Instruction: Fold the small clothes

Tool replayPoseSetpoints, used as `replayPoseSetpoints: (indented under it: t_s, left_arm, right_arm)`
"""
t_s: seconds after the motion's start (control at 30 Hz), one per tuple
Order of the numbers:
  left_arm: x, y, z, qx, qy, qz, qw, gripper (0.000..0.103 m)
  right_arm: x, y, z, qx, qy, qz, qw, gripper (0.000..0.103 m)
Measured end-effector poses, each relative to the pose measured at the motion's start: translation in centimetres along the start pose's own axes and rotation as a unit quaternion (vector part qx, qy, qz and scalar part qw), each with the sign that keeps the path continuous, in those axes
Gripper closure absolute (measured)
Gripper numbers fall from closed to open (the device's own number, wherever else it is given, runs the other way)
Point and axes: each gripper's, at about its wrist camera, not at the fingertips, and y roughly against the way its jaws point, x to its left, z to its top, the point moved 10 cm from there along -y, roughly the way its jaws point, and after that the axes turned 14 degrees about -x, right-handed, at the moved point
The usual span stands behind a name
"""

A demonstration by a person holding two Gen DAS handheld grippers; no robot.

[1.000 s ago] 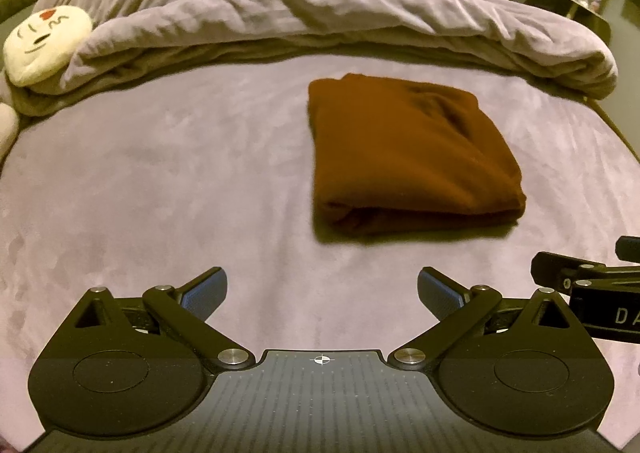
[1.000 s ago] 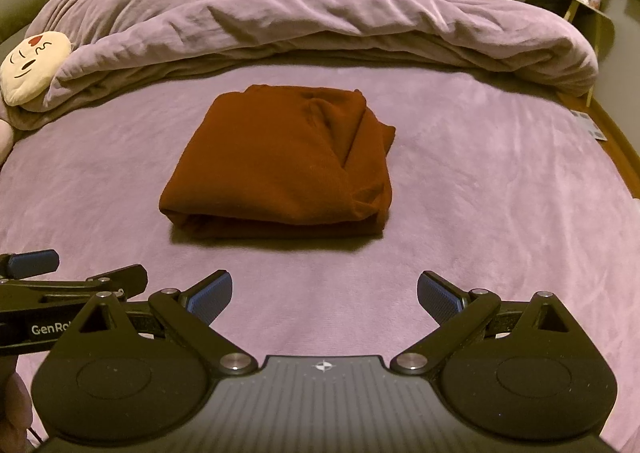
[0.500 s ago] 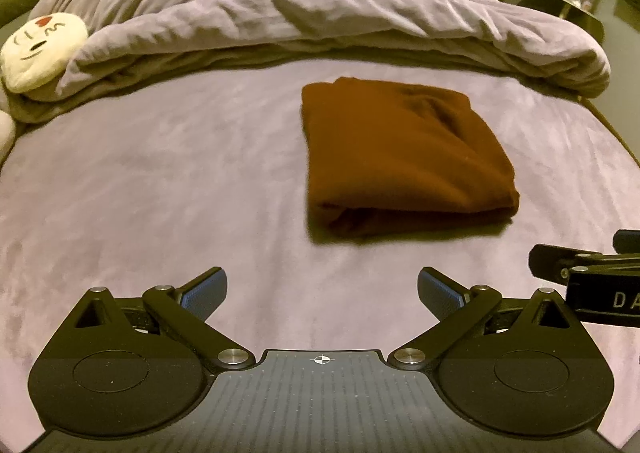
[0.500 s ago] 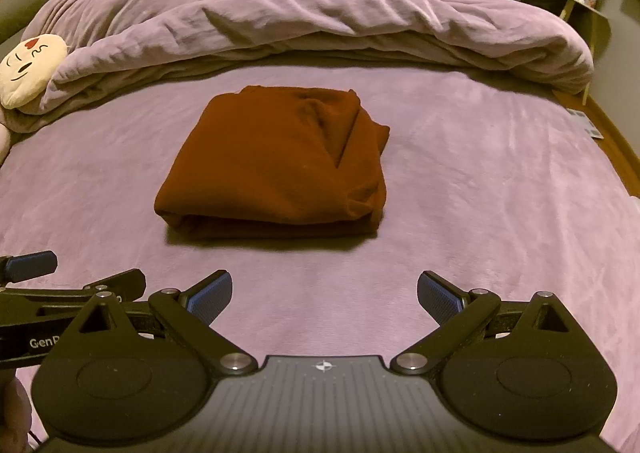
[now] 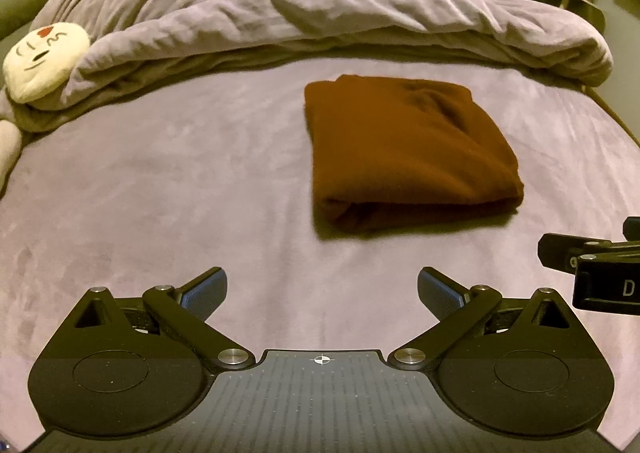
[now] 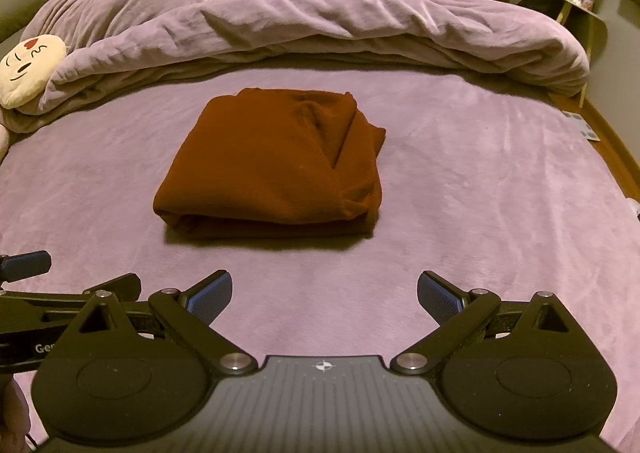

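Observation:
A rust-brown garment [image 5: 408,157] lies folded into a thick rectangle on the mauve bed sheet [image 5: 180,193]; it also shows in the right wrist view [image 6: 276,169], with a loose fold along its right side. My left gripper [image 5: 322,289] is open and empty, well short of the garment's near edge. My right gripper [image 6: 324,291] is open and empty, also short of it. Each gripper shows at the edge of the other's view: the right one [image 5: 592,265], the left one [image 6: 48,285].
A bunched mauve duvet [image 6: 320,21] runs across the back of the bed. A cream face pillow [image 5: 44,61] lies at the far left. A side table [image 6: 576,5] stands at the far right, past the bed's wooden edge [image 6: 612,141].
Both grippers have drawn back a little from the garment, which sits slightly farther and higher in both views. Their jaws stay open. The garment has not moved on the bed.

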Motion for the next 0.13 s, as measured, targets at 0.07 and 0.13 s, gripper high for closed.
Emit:
replayPoseSetpoints:
  t_s: [0.07,0.13]
  left_arm:
    - [0.08,0.00,-0.03,0.002,-0.002,0.002,1.0000,0.000]
    - [0.09,0.00,-0.06,0.002,-0.004,0.002,1.0000,0.000]
  right_arm:
    - [0.01,0.03,-0.03,0.000,0.000,-0.001,1.000,0.004]
    - [-0.05,0.07,-0.02,0.000,0.001,-0.003,1.000,0.004]
